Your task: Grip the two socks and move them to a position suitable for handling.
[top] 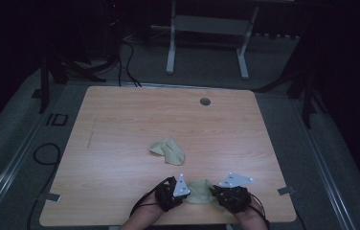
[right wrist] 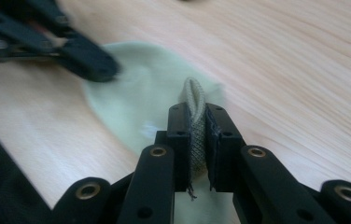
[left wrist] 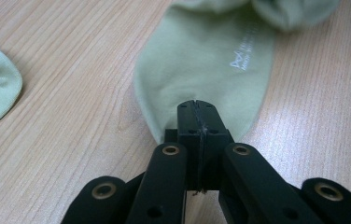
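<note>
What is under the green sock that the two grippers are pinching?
Under the sock lies the wooden table. The left gripper and right gripper pinch its ends. Anything beneath the fabric is covered.

Left gripper blurred; sock cuff cut off.

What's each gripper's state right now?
Left gripper: closed on the near sock at its edge.
Right gripper: closed on a bunched fold of the same sock.
</note>
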`<state>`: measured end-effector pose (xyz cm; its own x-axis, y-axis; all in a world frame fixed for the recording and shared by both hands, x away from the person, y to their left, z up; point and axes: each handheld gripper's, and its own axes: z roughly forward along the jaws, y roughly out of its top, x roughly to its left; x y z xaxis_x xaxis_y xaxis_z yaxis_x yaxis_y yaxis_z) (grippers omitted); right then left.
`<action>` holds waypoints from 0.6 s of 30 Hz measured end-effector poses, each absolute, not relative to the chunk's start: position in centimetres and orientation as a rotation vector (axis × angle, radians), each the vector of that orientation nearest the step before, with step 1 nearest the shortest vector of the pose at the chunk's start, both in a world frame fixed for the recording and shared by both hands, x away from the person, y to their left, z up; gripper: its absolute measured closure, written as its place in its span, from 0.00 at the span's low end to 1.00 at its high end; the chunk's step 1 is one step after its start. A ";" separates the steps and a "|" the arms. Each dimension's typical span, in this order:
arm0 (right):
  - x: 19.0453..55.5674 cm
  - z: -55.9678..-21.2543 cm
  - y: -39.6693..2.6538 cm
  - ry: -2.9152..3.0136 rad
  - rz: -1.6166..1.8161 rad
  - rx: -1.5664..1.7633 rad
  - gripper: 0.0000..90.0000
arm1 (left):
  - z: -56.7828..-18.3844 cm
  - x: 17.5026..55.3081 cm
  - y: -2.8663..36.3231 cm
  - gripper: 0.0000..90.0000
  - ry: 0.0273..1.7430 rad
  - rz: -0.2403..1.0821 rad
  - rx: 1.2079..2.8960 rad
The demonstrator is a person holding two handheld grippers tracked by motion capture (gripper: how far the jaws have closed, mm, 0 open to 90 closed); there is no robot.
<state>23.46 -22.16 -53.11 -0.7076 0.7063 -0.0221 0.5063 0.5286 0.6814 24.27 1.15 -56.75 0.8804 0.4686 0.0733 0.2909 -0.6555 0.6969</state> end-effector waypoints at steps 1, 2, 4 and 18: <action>23.6 -53.0 -22.8 2.463 0.962 1.034 0.89 | -56.7 24.3 1.2 0.99 0.537 0.321 2.332; 23.7 -53.0 -23.5 2.454 0.960 1.055 0.89 | -56.7 24.3 1.2 0.99 0.536 0.320 2.333; 24.1 -52.9 -24.6 2.426 0.944 1.096 0.89 | -56.7 24.4 1.2 0.99 0.531 0.318 2.335; 24.8 -52.4 -28.3 2.326 0.908 1.192 0.90 | -56.6 24.6 1.1 0.99 0.529 0.304 2.343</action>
<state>24.82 -28.26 -52.41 -0.5723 0.8193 -0.0349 0.5791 0.4339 0.6902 24.59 1.11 -56.61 0.8888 0.4532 0.0684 0.2877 -0.6678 0.6865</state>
